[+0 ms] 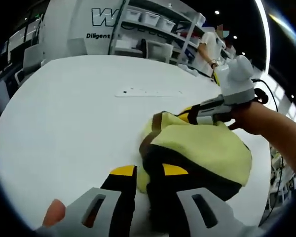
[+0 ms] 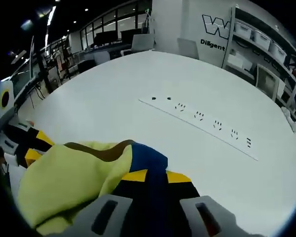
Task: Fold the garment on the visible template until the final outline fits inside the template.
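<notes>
Left gripper view: the garment (image 1: 202,153), pale yellow with brown, black and blue parts, lies bunched on the white table (image 1: 74,123), on the near side of the flush power strip (image 1: 148,92) set into the tabletop. The left claw (image 1: 150,173) rises from below with its yellow-tipped jaws pinching a dark fold at the garment's near edge. The right claw (image 1: 195,114) enters from the right, held by a person's hand (image 1: 251,116), and meets the garment's far edge; whether it grips the cloth cannot be told here.

Right gripper view: the right claw (image 2: 155,180) has its jaws pressed onto a blue-and-black fold of the garment (image 2: 69,177), which lies near the power strip (image 2: 202,126) on the table (image 2: 113,89).
</notes>
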Motion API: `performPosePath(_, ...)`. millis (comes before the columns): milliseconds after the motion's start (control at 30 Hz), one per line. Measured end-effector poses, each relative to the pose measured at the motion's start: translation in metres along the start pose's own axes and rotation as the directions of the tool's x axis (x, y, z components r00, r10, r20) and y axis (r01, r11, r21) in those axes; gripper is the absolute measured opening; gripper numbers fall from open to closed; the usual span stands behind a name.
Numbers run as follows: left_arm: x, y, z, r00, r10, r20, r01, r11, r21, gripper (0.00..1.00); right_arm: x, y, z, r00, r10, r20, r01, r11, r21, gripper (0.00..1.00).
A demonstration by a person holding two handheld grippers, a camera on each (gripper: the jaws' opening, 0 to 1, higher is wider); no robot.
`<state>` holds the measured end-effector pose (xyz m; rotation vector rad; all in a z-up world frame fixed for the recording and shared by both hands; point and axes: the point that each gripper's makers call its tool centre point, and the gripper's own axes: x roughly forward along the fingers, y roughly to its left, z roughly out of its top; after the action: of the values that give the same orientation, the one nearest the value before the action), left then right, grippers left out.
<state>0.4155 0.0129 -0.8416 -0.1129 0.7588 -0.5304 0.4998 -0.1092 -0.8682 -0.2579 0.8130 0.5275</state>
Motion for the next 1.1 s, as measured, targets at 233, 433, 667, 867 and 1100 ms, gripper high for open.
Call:
performPosePath(233, 0.007, -0.011, -0.002, 1.000, -0.022, -0.008, 0.023, 0.999, 0.039, 0.03, -0.001, 0.000, 0.000, 1.000, 0.000, 0.009, 0.000, 1.000, -0.016, 0.00)
performPosePath(433, 0.006, -0.009, 0.002, 1.000, 0.012, 0.018, -0.015, 0.990, 0.140, 0.00, -0.004, -0.001, 0.000, 0.999, -0.025, 0.024, 0.026, 0.998, -0.058, 0.00)
performPosePath(667, 0.002, -0.008, 0.005, 1.000, 0.008, 0.030, -0.013, 0.989, 0.146, 0.00, -0.021, -0.008, 0.010, 0.996, -0.048, 0.080, 0.052, 0.998, -0.037, 0.00)
performPosePath(867, -0.005, -0.004, 0.014, 0.998, 0.021, 0.055, -0.029, 0.989, 0.146, 0.00, -0.041, -0.013, 0.022, 0.989, -0.074, 0.125, 0.078, 0.997, -0.029, 0.00)
performPosePath(1100, -0.020, -0.001, 0.032, 0.993, 0.033, 0.110, -0.049, 0.988, 0.144, 0.00, -0.075, -0.015, 0.047, 0.972, -0.107, 0.208, 0.116, 0.993, -0.032, 0.00)
